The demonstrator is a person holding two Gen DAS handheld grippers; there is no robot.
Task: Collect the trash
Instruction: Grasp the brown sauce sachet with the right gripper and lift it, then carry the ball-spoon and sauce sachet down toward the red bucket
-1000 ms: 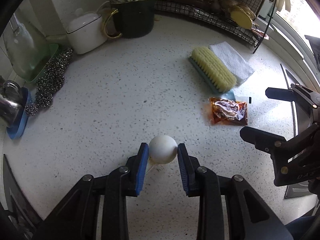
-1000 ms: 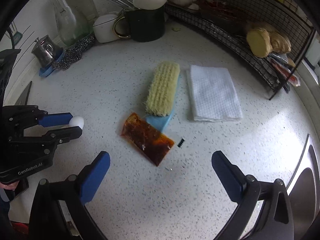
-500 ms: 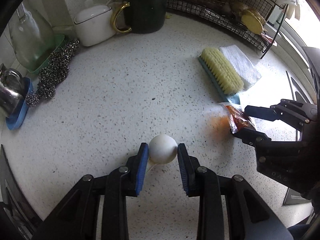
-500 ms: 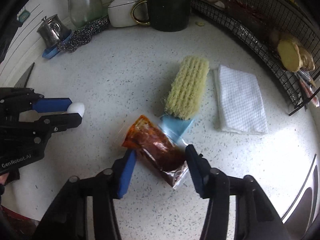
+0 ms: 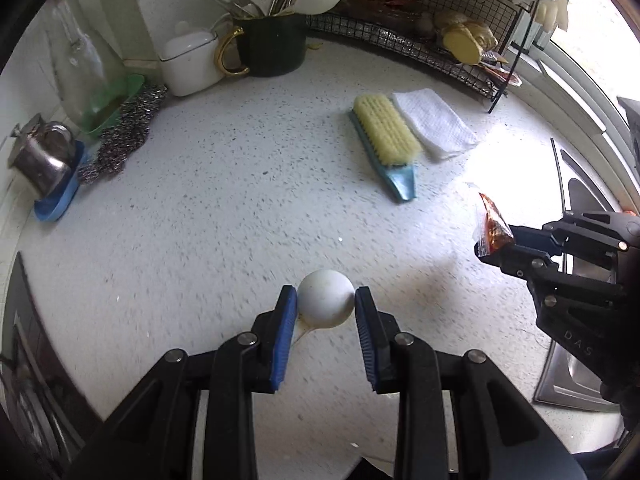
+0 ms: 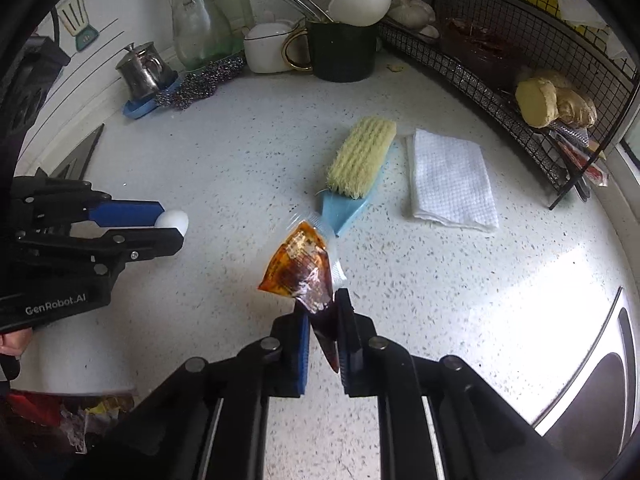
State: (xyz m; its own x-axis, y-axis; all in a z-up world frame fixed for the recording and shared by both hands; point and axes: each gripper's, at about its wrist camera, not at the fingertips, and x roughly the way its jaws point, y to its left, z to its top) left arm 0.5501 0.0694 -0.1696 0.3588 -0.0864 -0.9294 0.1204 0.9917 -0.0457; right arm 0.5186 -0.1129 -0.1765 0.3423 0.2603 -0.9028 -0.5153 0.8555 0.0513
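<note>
A white, egg-like shell [image 5: 326,306] sits between the blue pads of my left gripper [image 5: 326,300], which is shut on it above the speckled counter [image 5: 224,220]. From the right wrist view the same shell [image 6: 173,220] pokes out of the left gripper [image 6: 172,226] at the left edge. My right gripper [image 6: 322,304] is closing its jaws on the lower end of an orange-brown sauce packet [image 6: 298,264], and the packet hangs clear of the counter. In the left wrist view the right gripper [image 5: 496,246] carries the packet [image 5: 492,226] at the right.
A yellow-bristled scrub brush [image 6: 360,160] and a folded white cloth [image 6: 452,180] lie mid-counter. Behind stand a dark mug of utensils [image 6: 342,52], a white pot [image 5: 192,62], a steel scourer [image 5: 124,136] and a wire rack [image 6: 520,80]. A sink [image 5: 580,280] is at right, crumpled wrappers [image 6: 80,412] at lower left.
My right gripper went from wide open over the sauce packet to closed on it and lifted it off the counter. The left gripper drew back with the shell still held.
</note>
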